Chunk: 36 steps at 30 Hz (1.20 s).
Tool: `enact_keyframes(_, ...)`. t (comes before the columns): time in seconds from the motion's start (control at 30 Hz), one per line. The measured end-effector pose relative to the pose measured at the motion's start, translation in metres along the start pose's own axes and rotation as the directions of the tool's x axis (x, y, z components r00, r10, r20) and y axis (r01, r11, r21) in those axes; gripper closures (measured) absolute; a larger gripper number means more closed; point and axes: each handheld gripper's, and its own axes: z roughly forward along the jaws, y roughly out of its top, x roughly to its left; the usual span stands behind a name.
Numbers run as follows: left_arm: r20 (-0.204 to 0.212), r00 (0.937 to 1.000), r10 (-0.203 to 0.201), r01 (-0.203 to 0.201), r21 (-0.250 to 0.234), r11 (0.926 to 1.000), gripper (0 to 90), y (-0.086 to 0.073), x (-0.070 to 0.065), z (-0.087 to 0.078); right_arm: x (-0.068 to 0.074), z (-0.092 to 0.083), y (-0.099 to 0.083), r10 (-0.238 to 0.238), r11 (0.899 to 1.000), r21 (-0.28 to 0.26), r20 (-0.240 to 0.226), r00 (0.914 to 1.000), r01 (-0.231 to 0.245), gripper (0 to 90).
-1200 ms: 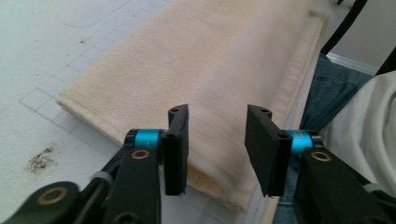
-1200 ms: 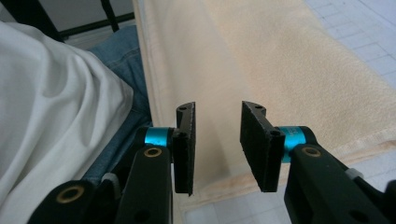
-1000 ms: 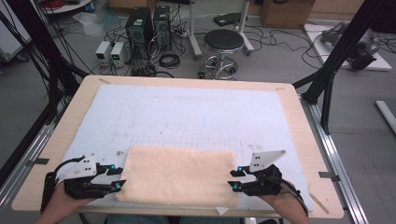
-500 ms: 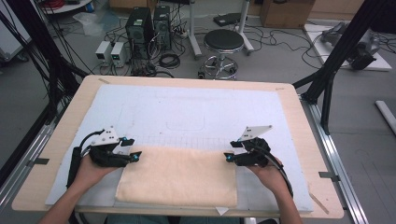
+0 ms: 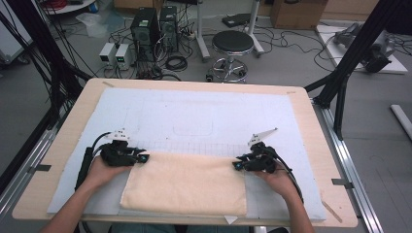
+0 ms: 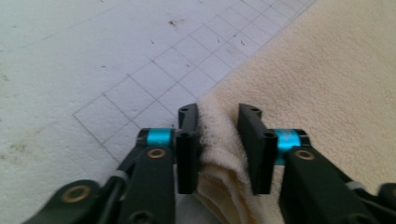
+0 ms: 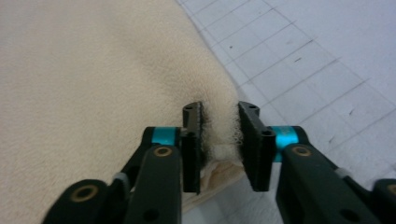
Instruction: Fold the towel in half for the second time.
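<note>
Two tools work at the far corners of a folded cream towel (image 5: 187,182), which lies low in the frame on the white gridded mat (image 5: 194,116) of the counter. Left tool (image 5: 144,158) has just been closing; its jaws pinch the bunched towel corner. Right tool (image 5: 236,165) has also just been closing and clamps its own corner.

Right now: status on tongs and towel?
Left tongs, right tongs just closed on the towel's far corners. Towel folded flat on mat. Nothing in the way.
</note>
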Motion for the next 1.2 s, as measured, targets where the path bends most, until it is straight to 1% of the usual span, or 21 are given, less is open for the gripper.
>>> enact_keyframes(0.03, -0.008, 0.9999, 0.009, -0.009, 0.003, 1.0000, 73.6, 0.000, -0.002, -0.001, 0.000, -0.001, 0.000, -0.001, 1.000, 0.001, -0.008, 1.0000, 0.001, 74.8)
enact_keyframes(0.07, -0.016, 0.9997, 0.016, -0.016, 0.004, 0.9999, 75.7, 0.001, -0.004, -0.001, 0.001, -0.002, 0.000, -0.007, 1.000, 0.005, -0.002, 1.0000, 0.007, 76.1)
enact_keyframes(0.13, -0.033, 0.9988, 0.035, -0.035, 0.006, 0.9994, 78.2, 0.001, -0.008, -0.003, 0.007, -0.003, 0.001, -0.044, 0.999, 0.012, 0.020, 0.9988, 0.044, 79.1)
enact_keyframes(0.17, -0.045, 0.9980, 0.044, -0.044, 0.003, 0.9990, 78.8, 0.001, -0.009, -0.004, 0.008, -0.004, 0.002, -0.045, 0.999, 0.013, 0.029, 0.9986, 0.044, 79.7)
enact_keyframes(0.2, -0.050, 0.9980, 0.039, -0.039, -0.004, 0.9992, 79.3, 0.002, -0.010, -0.006, 0.009, -0.005, 0.002, -0.053, 0.999, 0.007, 0.037, 0.9979, 0.053, 80.2)
enact_keyframes(0.4, -0.095, 0.9940, 0.054, -0.059, -0.042, 0.9974, 80.4, 0.004, -0.015, -0.013, 0.016, -0.014, 0.011, -0.078, 0.997, -0.007, 0.070, 0.9945, 0.079, 80.8)
enact_keyframes(0.43, -0.103, 0.9932, 0.053, -0.058, -0.048, 0.9972, 80.5, 0.005, -0.016, -0.013, 0.016, -0.015, 0.013, -0.091, 0.996, -0.008, 0.077, 0.9929, 0.092, 80.8)
enact_keyframes(0.5, -0.123, 0.9913, 0.046, -0.054, -0.064, 0.9965, 80.5, 0.007, -0.015, -0.015, 0.016, -0.016, 0.017, -0.098, 0.995, -0.012, 0.087, 0.9913, 0.100, 80.8)
enact_keyframes(0.53, -0.127, 0.9911, 0.040, -0.049, -0.073, 0.9961, 80.4, 0.009, -0.015, -0.015, 0.014, -0.017, 0.020, -0.101, 0.995, -0.013, 0.091, 0.9907, 0.102, 80.8)
enact_keyframes(0.57, -0.141, 0.9892, 0.040, -0.052, -0.079, 0.9956, 80.5, 0.011, -0.014, -0.016, 0.013, -0.017, 0.022, -0.094, 0.995, -0.013, 0.096, 0.9909, 0.096, 80.8)
enact_keyframes(0.7, -0.185, 0.9818, 0.043, -0.062, -0.094, 0.9936, 80.4, 0.023, -0.010, -0.014, 0.007, -0.017, 0.031, -0.103, 0.994, -0.023, 0.138, 0.9850, 0.108, 80.8)
enact_keyframes(0.77, -0.196, 0.9800, 0.034, -0.056, -0.108, 0.9926, 80.4, 0.031, -0.006, -0.013, 0.002, -0.018, 0.036, -0.093, 0.994, -0.039, 0.159, 0.9828, 0.101, 80.7)
enact_keyframes(0.83, -0.207, 0.9782, 0.014, -0.041, -0.128, 0.9910, 80.3, 0.039, -0.001, -0.011, -0.005, -0.017, 0.041, -0.081, 0.995, -0.047, 0.181, 0.9802, 0.091, 80.7)
enact_keyframes(0.9, -0.229, 0.9733, 0.009, -0.038, -0.126, 0.9913, 80.3, 0.049, 0.006, -0.008, -0.013, -0.017, 0.048, -0.071, 0.995, -0.052, 0.194, 0.9785, 0.082, 80.7)
enact_keyframes(0.93, -0.236, 0.9717, 0.014, -0.043, -0.122, 0.9916, 80.4, 0.052, 0.008, -0.007, -0.016, -0.017, 0.052, -0.062, 0.996, -0.057, 0.206, 0.9766, 0.075, 80.7)
enact_keyframes(0.97, -0.239, 0.9710, 0.008, -0.039, -0.123, 0.9916, 80.3, 0.056, 0.011, -0.006, -0.018, -0.016, 0.054, -0.065, 0.995, -0.055, 0.210, 0.9757, 0.078, 80.7)
enact_keyframes(1.03, -0.254, 0.9672, 0.007, -0.041, -0.127, 0.9911, 80.3, 0.063, 0.017, -0.003, -0.026, -0.015, 0.062, -0.054, 0.996, -0.051, 0.221, 0.9738, 0.067, 80.7)
enact_keyframes(1.07, -0.262, 0.9650, 0.002, -0.035, -0.120, 0.9922, 80.3, 0.068, 0.020, -0.001, -0.029, -0.014, 0.064, -0.055, 0.996, -0.053, 0.227, 0.9724, 0.069, 80.7)
enact_keyframes(1.1, -0.265, 0.9642, 0.007, -0.038, -0.114, 0.9928, 80.3, 0.071, 0.022, 0.000, -0.032, -0.014, 0.068, -0.047, 0.997, -0.055, 0.232, 0.9716, 0.061, 80.7)
enact_keyframes(1.17, -0.287, 0.9579, 0.002, -0.036, -0.115, 0.9928, 80.3, 0.076, 0.027, 0.003, -0.036, -0.013, 0.073, -0.044, 0.997, -0.046, 0.240, 0.9697, 0.056, 80.7)
enact_keyframes(1.2, -0.296, 0.9552, -0.011, -0.026, -0.121, 0.9922, 80.3, 0.078, 0.029, 0.006, -0.038, -0.013, 0.076, -0.043, 0.997, -0.048, 0.249, 0.9674, 0.056, 80.7)
